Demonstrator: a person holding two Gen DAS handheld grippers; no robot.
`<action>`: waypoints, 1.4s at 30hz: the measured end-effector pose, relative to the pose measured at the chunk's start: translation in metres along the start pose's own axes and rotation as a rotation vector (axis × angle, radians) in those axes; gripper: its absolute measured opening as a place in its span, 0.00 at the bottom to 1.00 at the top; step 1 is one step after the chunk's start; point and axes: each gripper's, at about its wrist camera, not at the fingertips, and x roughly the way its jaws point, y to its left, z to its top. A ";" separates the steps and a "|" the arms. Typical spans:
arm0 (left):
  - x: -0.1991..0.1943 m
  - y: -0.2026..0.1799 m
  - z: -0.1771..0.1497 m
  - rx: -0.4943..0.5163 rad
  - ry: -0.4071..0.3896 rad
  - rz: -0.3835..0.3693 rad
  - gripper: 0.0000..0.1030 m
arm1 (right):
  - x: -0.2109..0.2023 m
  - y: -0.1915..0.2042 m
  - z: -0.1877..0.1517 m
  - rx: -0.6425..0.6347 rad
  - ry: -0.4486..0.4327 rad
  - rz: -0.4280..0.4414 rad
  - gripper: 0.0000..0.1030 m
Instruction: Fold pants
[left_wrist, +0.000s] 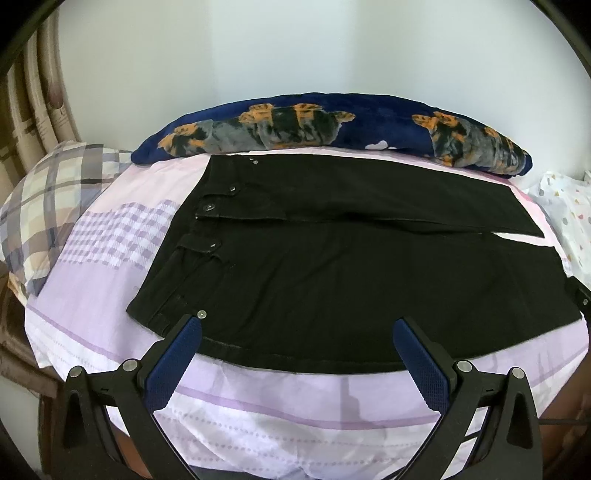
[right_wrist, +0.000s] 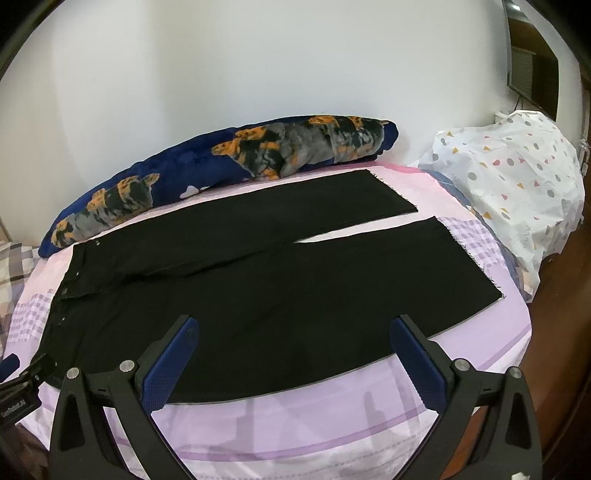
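Note:
Black pants lie flat on a pink and lilac bed sheet, waistband with metal buttons to the left, both legs running right. In the right wrist view the pants show full length, legs slightly apart at the hems. My left gripper is open and empty, hovering over the near edge of the pants by the waist. My right gripper is open and empty over the near leg's lower edge. The left gripper also shows at the left edge of the right wrist view.
A dark blue blanket with orange and grey animal prints lies rolled along the wall behind the pants. A plaid pillow lies left. A white dotted cloth bundle sits at the right. Curtains hang at far left.

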 end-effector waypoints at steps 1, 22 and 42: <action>0.000 0.000 0.000 -0.001 0.002 0.001 1.00 | 0.000 0.000 0.000 -0.002 0.001 0.002 1.00; 0.005 0.002 -0.004 0.002 0.007 0.000 1.00 | 0.005 0.004 -0.002 -0.003 0.034 0.025 1.00; 0.005 0.001 -0.005 0.000 0.008 0.000 1.00 | 0.007 0.006 -0.002 -0.011 0.042 0.027 1.00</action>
